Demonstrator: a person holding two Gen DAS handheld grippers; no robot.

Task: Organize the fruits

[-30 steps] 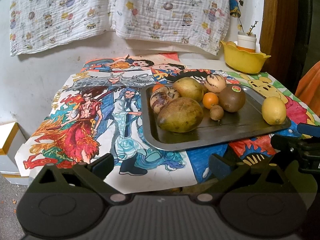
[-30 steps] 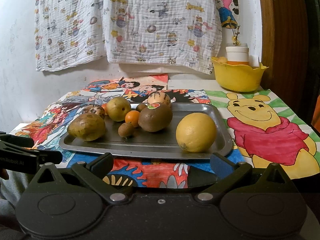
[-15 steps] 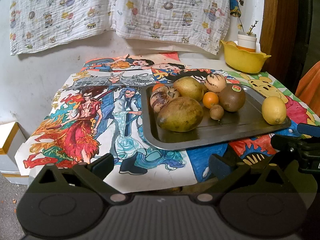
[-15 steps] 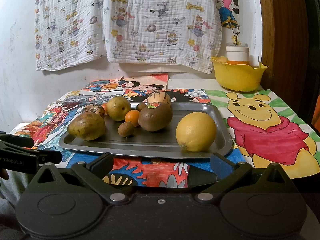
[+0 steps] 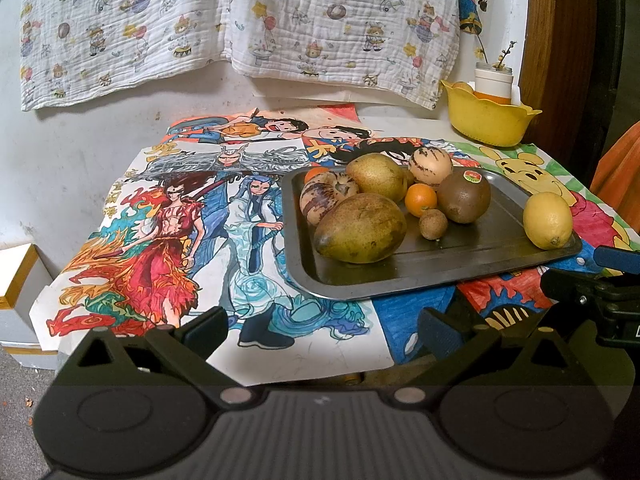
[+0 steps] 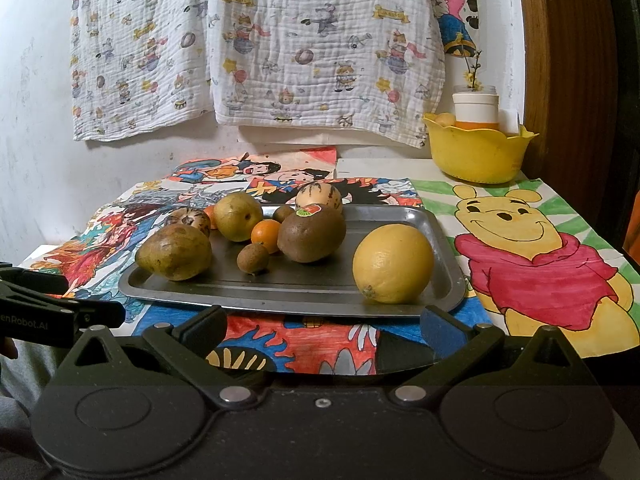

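A metal tray (image 6: 400, 216) (image 5: 460, 276) holds several fruits. Alone near its right end lies a yellow lemon (image 6: 393, 263) (image 5: 547, 220). Clustered at the left are a large green-brown mango (image 6: 174, 252) (image 5: 360, 227), a brown fruit with a sticker (image 6: 312, 232) (image 5: 464, 197), a small orange (image 6: 265, 234) (image 5: 421, 199), a small brown round fruit (image 6: 253, 257) (image 5: 433, 224), a pear (image 6: 237, 216) (image 5: 376, 176) and two striped melons (image 6: 318, 196) (image 5: 328, 196). My right gripper (image 6: 322, 326) hangs open just before the tray's front edge. My left gripper (image 5: 322, 326) is open, short of the table's front left.
Coloured drawings cover the table (image 5: 168, 240). A yellow bowl (image 6: 478, 152) with a white jar stands at the back right beside a wooden panel. A printed cloth (image 6: 256, 40) hangs on the wall behind. A white box (image 5: 16, 280) sits low at the left.
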